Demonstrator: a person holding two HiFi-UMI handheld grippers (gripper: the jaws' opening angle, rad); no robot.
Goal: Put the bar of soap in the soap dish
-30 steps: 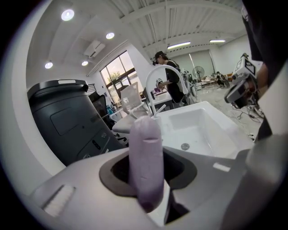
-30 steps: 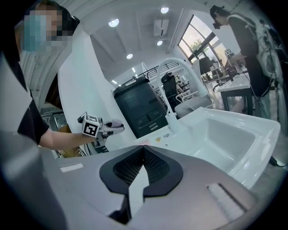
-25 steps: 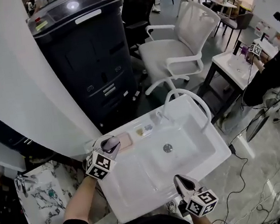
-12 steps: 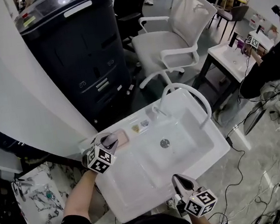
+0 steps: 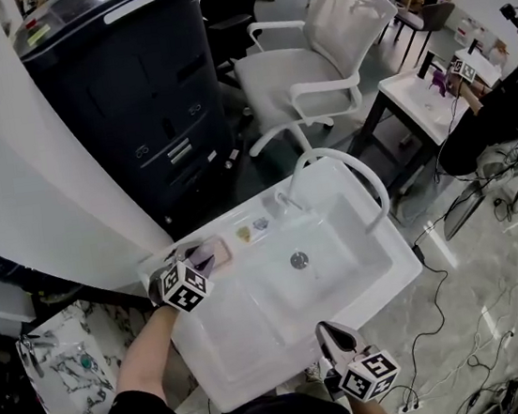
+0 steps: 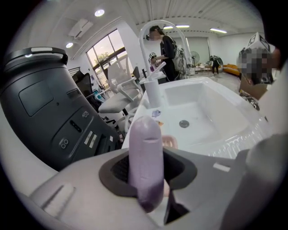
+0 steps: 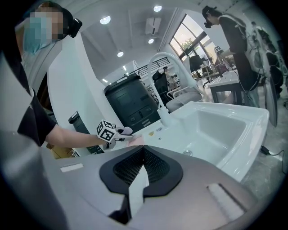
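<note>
Left tool (image 5: pixel 198 259) lower, soap (image 6: pixel 145 161) lengthwise toward dish (image 6: pixel 170 142)

The head view looks steeply down from above the person onto the whole white sink (image 5: pixel 247 331), with the left gripper (image 5: pixel 199 255) and right gripper (image 5: pixel 331 334) low in the frame. The left gripper view sits close behind its own jaws at the sink's left rim and faces along the counter toward the faucet (image 5: pixel 332 152). The right gripper view sits at the sink's near edge and faces across the basin, taking in the left gripper beyond. All three views share the sink, the faucet and the black machine (image 5: pixel 129 86) behind.
</note>
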